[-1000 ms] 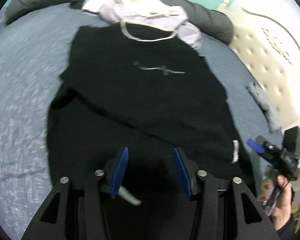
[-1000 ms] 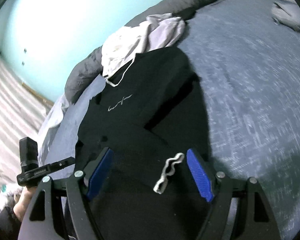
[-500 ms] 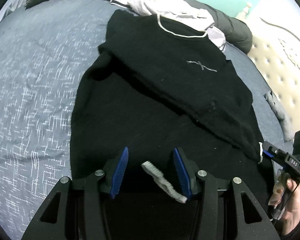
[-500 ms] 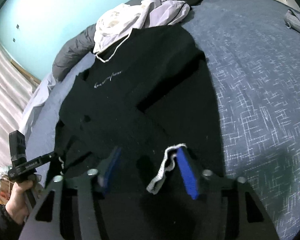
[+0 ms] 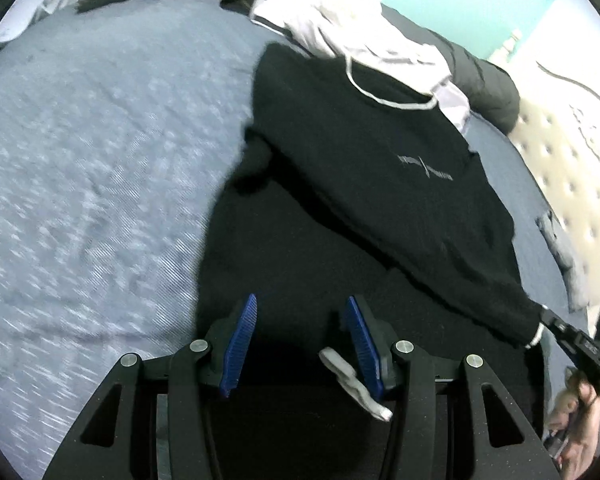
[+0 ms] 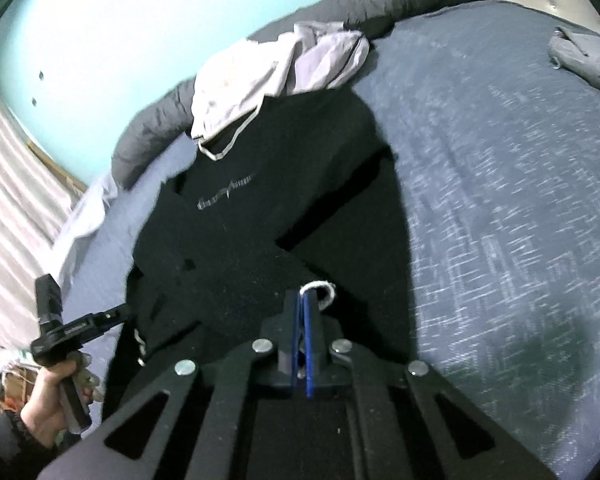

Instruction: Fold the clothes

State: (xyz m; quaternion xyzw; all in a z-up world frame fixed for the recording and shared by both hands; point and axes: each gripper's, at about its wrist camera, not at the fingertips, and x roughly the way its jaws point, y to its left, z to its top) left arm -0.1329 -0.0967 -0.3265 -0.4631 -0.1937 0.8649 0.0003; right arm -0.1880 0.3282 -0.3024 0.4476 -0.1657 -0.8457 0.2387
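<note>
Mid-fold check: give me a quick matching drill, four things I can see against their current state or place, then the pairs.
1. left gripper
2. right gripper
3. black long-sleeved shirt with white neck trim
4. crumpled white garment

A. jaws shut on a white-edged cuff
B. heaped beyond the collar
C. jaws open
D. spread on the grey-blue bedspread

Pairs: 1-C, 2-A, 3-D, 4-B

Dim, cool indoor light; the teal wall (image 6: 112,20) beyond the tongs glares pale. Motion blur streaks the bed cover (image 5: 80,184) left of the left tongs (image 5: 302,344). Fisheye bending curves every edge into black corners. The black shirt (image 6: 284,184) loses detail in shadow.
</note>
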